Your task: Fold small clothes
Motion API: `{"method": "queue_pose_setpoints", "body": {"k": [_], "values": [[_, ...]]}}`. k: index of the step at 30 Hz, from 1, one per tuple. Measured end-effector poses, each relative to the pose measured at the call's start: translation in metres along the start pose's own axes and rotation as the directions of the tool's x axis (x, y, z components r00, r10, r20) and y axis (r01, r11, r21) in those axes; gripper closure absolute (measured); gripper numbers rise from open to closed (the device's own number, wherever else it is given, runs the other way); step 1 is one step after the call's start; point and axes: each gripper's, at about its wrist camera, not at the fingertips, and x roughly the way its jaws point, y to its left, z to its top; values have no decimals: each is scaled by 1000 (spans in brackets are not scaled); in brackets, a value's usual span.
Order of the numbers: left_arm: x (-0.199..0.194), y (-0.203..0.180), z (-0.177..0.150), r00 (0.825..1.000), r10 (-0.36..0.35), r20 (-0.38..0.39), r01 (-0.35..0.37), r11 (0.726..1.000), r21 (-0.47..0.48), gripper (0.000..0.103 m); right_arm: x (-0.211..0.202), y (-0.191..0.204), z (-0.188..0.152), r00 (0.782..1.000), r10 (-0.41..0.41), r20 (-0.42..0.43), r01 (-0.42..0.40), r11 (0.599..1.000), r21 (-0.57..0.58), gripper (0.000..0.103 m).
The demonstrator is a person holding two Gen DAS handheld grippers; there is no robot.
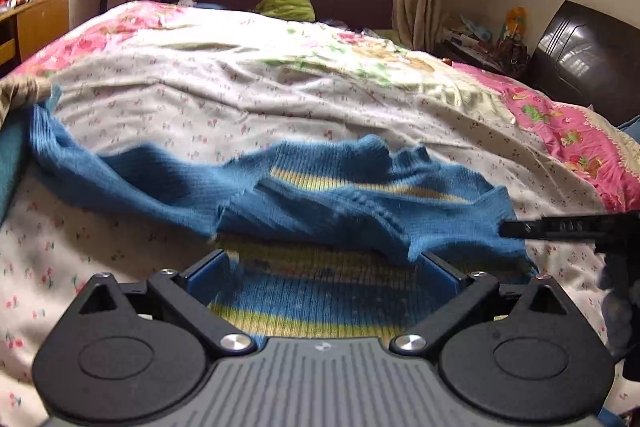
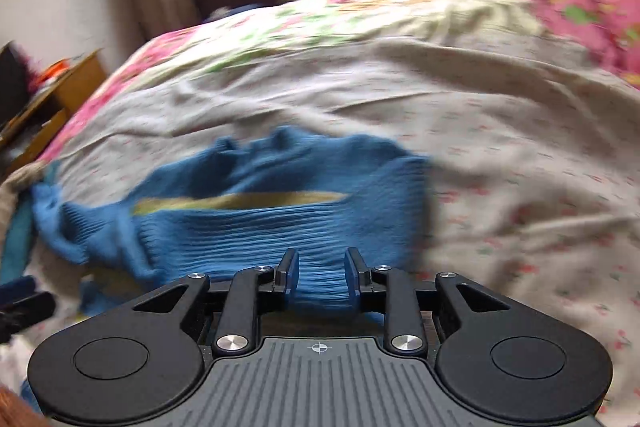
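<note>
Blue knit fills the right gripper [image 2: 318, 269], whose jaws stand narrow and pinch a ribbed edge of the sweater [image 2: 280, 203]. Over the striped hem, the left gripper [image 1: 324, 267] has its jaws spread wide, holding nothing. Rumpled and partly doubled over, the sweater lies on the floral sheet [image 1: 240, 99] near the bed's front edge. Folding looks barely begun: one sleeve trails left, nothing lies squared, and the neat folds remain.

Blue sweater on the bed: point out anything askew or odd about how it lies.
The blue sweater lies rumpled and crooked on the floral bedsheet, one sleeve trailing off to the left and its yellow stripe only partly showing. The right gripper pinches its ribbed edge; the left gripper is open over it. No damage shows.
</note>
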Motion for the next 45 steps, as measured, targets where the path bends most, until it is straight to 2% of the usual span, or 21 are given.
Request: {"method": "queue_pose_setpoints", "body": {"k": [3, 6, 8, 10, 13, 16, 19, 20, 21, 23, 25, 27, 29, 30, 33, 35, 39, 43, 45], "values": [[13, -11, 13, 999, 12, 33, -14, 998, 54, 0, 11, -14, 5, 998, -58, 23, 57, 998, 40, 77], [40, -20, 19, 999, 40, 20, -42, 994, 100, 0, 31, -20, 10, 999, -41, 4, 41, 996, 76, 77], [57, -22, 18, 997, 78, -1, -77, 990, 118, 0, 42, -21, 12, 994, -107, -5, 108, 993, 49, 83], [66, -19, 14, 995, 99, -27, -95, 989, 110, 0, 48, -27, 14, 982, -187, -16, 188, 982, 35, 86], [70, -15, 6, 992, 123, -28, -119, 987, 111, 0, 48, -41, 14, 982, -187, -37, 189, 980, 57, 87], [75, -8, 1, 972, 233, -37, -227, 965, 134, 0, 45, -39, 13, 975, -217, -46, 219, 975, 42, 87], [65, 16, -2, 964, 258, -66, -255, 965, 57, 0, 31, -28, 17, 975, -221, -16, 221, 975, 30, 83], [60, 23, -2, 964, 254, -74, -253, 967, 24, 0, 24, -18, 18, 978, -207, 6, 207, 978, 8, 79], [54, 30, -3, 965, 251, -76, -252, 968, -1, 0, 17, -6, 19, 984, -175, 21, 176, 984, -19, 79], [43, 37, -5, 965, 252, -66, -254, 967, -19, 0, 9, 23, 20, 998, -64, 21, 65, 994, -87, 79], [34, 41, -7, 968, 246, -59, -248, 968, -36, 0, 6, 57, 20, 999, 33, 12, -30, 987, -160, 79], [25, 43, -6, 972, 229, -49, -231, 971, -56, 0, 10, 88, 19, 987, 156, -34, -160, 962, -223, 79], [17, 44, -5, 974, 227, -27, -228, 972, -60, 0, 22, 117, 15, 966, 240, -99, -258, 929, -266, 79], [13, 45, -4, 974, 226, -17, -226, 972, -60, 0, 29, 130, 13, 958, 259, -123, -285, 911, -299, 79], [2, 49, -5, 976, 219, 4, -219, 973, -68, 0, 49, 161, 9, 954, 261, -149, -299, 869, -395, 77], [-3, 54, -7, 978, 210, 10, -209, 975, -81, 0, 66, 172, 9, 947, 256, -196, -316, 858, -404, 69], [-1, 61, -11, 981, 193, 3, -191, 975, -116, 0, 83, 180, 5, 927, 263, -267, -353, 851, -390, 67], [5, 64, -13, 986, 168, -17, -169, 977, -132, 0, 72, 179, 2, 894, 338, -295, -430, 834, -345, 83], [6, 65, -14, 986, 164, -14, -164, 977, -136, 0, 73, 184, 0, 906, 305, -293, -403, 834, -377, 86]]}}
